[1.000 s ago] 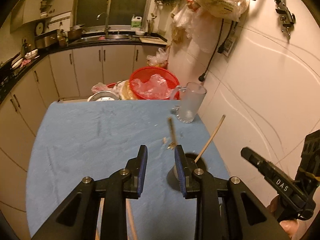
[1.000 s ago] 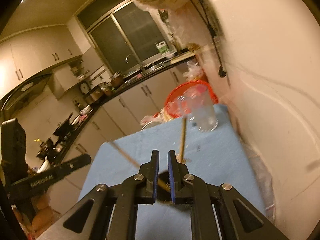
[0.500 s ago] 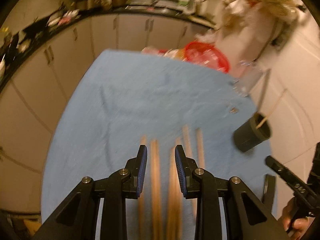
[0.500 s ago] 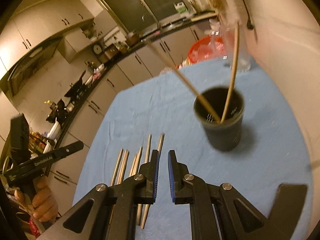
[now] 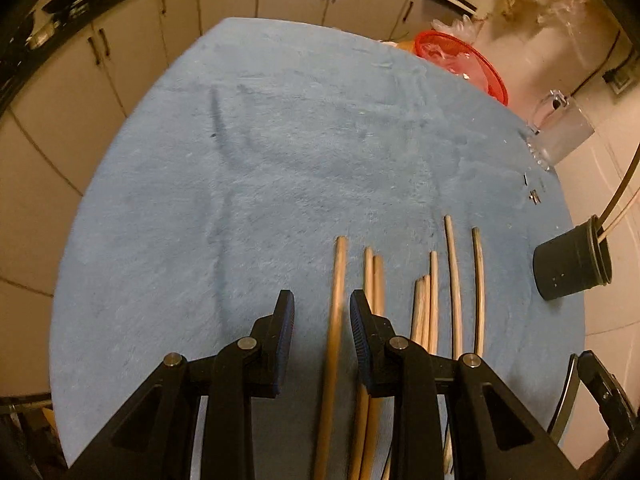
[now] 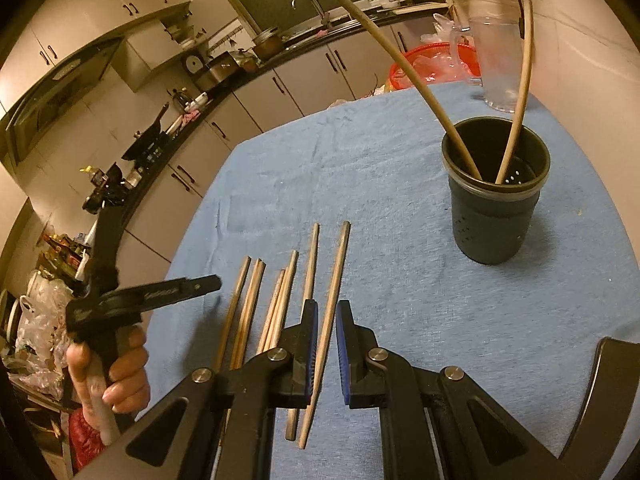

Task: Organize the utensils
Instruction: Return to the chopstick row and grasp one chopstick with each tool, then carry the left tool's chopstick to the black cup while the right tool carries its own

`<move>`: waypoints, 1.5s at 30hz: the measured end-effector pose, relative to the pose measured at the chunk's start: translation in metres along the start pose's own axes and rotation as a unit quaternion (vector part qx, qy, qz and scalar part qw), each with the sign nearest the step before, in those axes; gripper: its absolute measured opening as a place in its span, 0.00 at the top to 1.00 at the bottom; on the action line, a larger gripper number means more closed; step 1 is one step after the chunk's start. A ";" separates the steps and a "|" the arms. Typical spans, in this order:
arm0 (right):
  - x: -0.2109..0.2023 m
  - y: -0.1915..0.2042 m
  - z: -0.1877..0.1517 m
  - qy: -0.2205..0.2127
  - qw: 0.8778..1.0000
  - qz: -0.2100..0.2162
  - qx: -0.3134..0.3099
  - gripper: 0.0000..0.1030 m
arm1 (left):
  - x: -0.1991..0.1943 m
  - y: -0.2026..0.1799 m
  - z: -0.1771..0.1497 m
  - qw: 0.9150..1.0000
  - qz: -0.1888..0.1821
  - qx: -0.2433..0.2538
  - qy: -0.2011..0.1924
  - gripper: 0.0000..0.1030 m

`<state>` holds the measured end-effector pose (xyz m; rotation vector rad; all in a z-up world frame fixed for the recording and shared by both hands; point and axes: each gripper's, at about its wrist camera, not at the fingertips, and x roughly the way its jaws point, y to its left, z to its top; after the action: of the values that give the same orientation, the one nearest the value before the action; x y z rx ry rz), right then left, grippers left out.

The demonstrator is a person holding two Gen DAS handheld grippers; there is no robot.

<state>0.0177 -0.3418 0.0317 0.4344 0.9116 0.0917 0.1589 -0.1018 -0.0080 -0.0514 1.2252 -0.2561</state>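
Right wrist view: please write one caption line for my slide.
Right gripper fingers straddle a chopstick lying on the blue cloth, while two chopsticks already stand in the dark cup.

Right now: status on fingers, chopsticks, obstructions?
Left gripper open over the leftmost chopstick. Right gripper nearly shut, straddling rightmost chopstick, not gripping. Two sticks in holder. Nothing blocking.

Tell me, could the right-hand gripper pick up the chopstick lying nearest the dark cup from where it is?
Probably yes. That chopstick lies bare on the blue cloth, and it already shows in the gap of the right gripper. The dark cup stands well clear, though the narrow jaws may need to widen.
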 end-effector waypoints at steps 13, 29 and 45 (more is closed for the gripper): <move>0.029 0.006 0.014 0.026 0.999 -0.030 -0.007 0.90 | 0.033 -0.014 0.012 0.999 0.048 0.021 -0.003 0.89; 0.143 0.011 0.073 0.123 0.987 -0.103 -0.005 0.89 | 0.026 0.013 -0.001 0.998 0.048 0.032 -0.030 0.93; 0.136 0.033 0.067 0.086 0.992 -0.088 -0.037 0.92 | 0.007 0.010 -0.007 0.998 0.022 0.033 -0.039 0.93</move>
<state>0.1575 -0.2989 -0.0207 0.2790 1.1099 0.0007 0.1557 -0.0925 -0.0187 0.0237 1.1385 -0.2535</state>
